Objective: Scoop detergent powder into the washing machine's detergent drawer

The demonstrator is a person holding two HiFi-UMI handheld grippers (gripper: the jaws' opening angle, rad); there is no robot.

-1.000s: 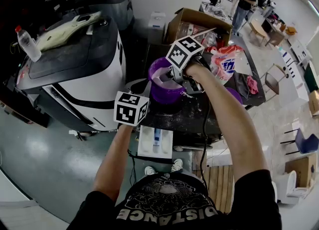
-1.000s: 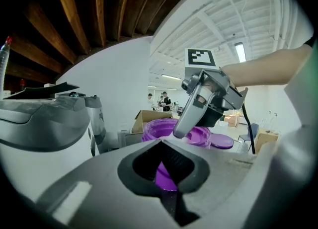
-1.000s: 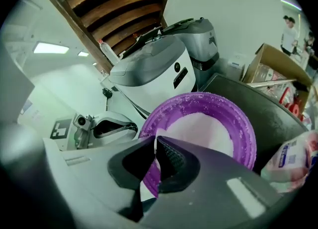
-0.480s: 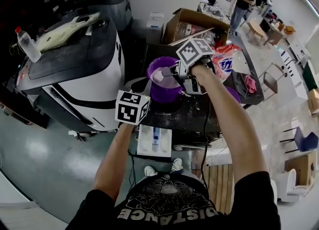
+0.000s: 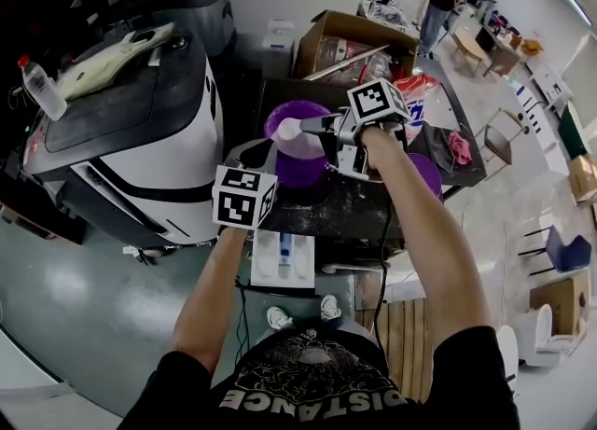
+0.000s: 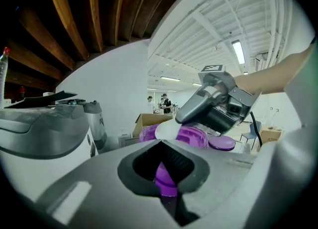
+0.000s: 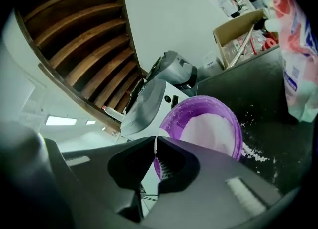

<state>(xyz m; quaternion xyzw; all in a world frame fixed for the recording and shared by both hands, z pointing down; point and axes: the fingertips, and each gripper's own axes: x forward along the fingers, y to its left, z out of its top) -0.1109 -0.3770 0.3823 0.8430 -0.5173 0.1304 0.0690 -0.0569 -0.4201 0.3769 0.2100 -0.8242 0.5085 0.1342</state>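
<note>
Over the purple bowl (image 5: 297, 173), my right gripper (image 5: 326, 126) fingers are clenched on the scoop (image 5: 289, 128) handle, and the scoop is heaped with white powder. My left gripper (image 6: 164, 161) fingers are clamped on something purple, apparently the bowl's near edge. The detergent drawer (image 5: 283, 260) is open on the bowl's near side, so the scoop is loaded but not yet dumped.

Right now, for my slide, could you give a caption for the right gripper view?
Right gripper pinches a thin white scoop handle; a purple bowl of powder lies beyond.
</note>
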